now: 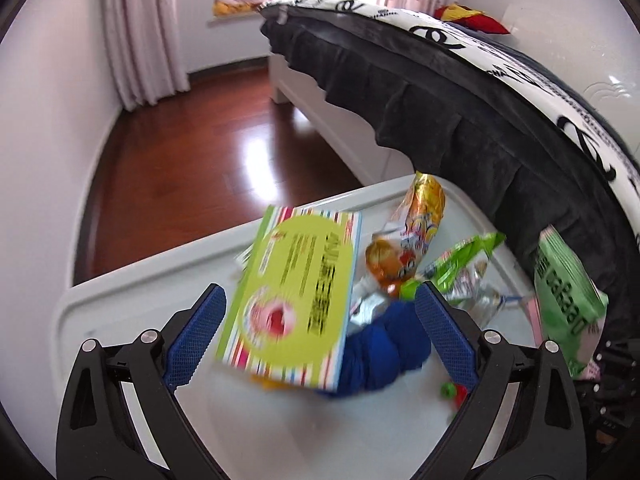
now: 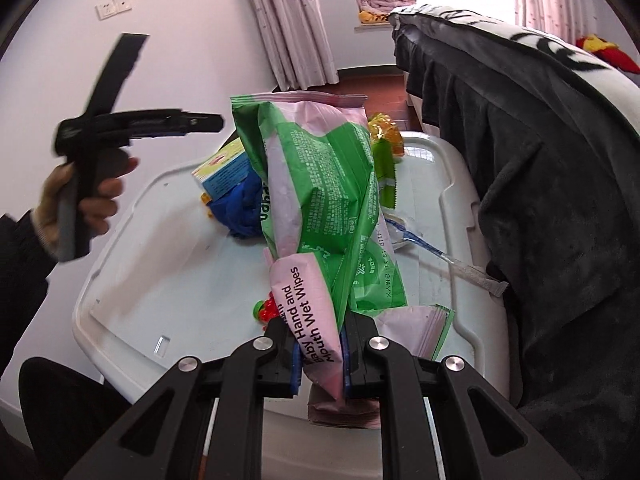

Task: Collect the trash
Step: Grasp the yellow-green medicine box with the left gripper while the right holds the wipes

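a white plastic desk [image 2: 168,280] stands right beside a bed draped in a dark ruffled cover [image 2: 540,200], and a small heap of trash lies on the desk. the right hand-held gripper [image 2: 320,356] is clamped tight on a crumpled pink and green baby wipes packet [image 2: 320,184], which rises up from its fingers above the near edge of the desk. the left hand-held gripper [image 1: 318,336] hovers over the desk with its blue-padded fingers [image 1: 196,340] spread wide — a striped box with a lime green oval [image 1: 296,300] sits between them, motion-blurred, and it is unclear whether either pad touches it. just behind that box on the desk lies a bundle of blue cloth [image 1: 380,348]; beyond the cloth, toward the bed, are an orange and gold snack wrapper [image 1: 416,232] and a green wrapper [image 1: 464,268]. a small red and green piece [image 2: 266,310] rests on the desk near the right gripper's fingers, and a thin blue-striped paper sleeve [image 2: 440,254] lies along the desk's bed-side edge.
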{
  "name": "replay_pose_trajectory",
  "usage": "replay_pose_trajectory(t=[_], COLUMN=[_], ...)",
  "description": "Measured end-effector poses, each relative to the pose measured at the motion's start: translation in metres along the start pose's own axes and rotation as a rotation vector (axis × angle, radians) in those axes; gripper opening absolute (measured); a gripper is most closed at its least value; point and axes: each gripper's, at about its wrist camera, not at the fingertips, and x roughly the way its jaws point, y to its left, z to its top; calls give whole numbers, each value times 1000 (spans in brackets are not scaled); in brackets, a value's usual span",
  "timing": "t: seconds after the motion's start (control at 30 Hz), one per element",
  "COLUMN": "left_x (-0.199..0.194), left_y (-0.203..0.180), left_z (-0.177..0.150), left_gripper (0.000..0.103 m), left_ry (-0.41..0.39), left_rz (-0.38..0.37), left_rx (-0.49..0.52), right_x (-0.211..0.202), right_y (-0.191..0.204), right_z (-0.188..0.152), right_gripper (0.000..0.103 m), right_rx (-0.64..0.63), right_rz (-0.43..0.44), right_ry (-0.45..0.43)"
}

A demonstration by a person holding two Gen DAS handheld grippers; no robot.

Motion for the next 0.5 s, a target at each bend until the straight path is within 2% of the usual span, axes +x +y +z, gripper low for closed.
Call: replay_pose_trajectory(t=[0.07,0.1,0.13,0.2,0.27,0.4,0.5], left_x=[20,25,37,47,58,61,70], left_y=[10,14,18,21,24,17,8], left_z=[12,15,20,21,22,22,22], left_gripper=[93,93,93,93,93,95,95], left_ry=[46,67,122,181,221,194,164], left_rz=[-104,-132,-177,-212,-200,-154,-82], left_rx=[-22,-33,-44,-51,-34,71,146], right_x=[2,3,4,5,7,11,13], right_y=[-5,-7,-9,-12,-15,-16,-13], right_z=[0,0,0,1,1,2,2], right_gripper=[14,14,14,14,14,14,14], right_rx=[18,23,30,39,42,46,38], right_rz=[2,1,2,7,7,9,14], right_ry=[1,1,2,3,3,8,13])
